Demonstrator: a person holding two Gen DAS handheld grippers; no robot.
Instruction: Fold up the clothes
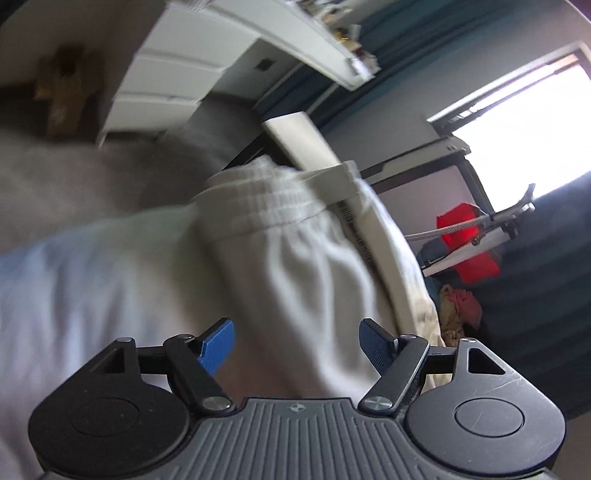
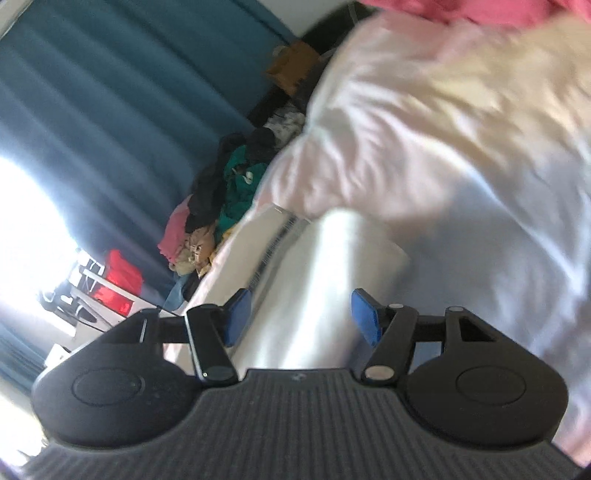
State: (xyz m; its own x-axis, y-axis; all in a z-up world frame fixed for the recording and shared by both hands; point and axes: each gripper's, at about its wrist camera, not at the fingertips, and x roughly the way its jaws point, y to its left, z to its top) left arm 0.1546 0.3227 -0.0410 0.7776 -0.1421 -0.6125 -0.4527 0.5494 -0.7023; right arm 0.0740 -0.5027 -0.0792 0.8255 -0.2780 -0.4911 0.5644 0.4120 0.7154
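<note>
In the left wrist view a beige pair of shorts or trousers (image 1: 295,251) with a ribbed elastic waistband (image 1: 258,195) lies bunched on a white sheet (image 1: 81,295). My left gripper (image 1: 297,341) is open just above its cloth, holding nothing. In the right wrist view a white and cream garment (image 2: 424,147) lies rumpled on the bed. My right gripper (image 2: 299,317) is open over a smooth white fold (image 2: 325,266), holding nothing. Both views are blurred and tilted.
A white drawer unit (image 1: 162,81) and shelf (image 1: 295,33) stand beyond the bed. A pile of mixed clothes (image 2: 221,206) lies at the bed's edge beside a blue curtain (image 2: 110,110). A red box (image 2: 120,280) sits near a bright window. Pink cloth (image 2: 461,11) lies at the top.
</note>
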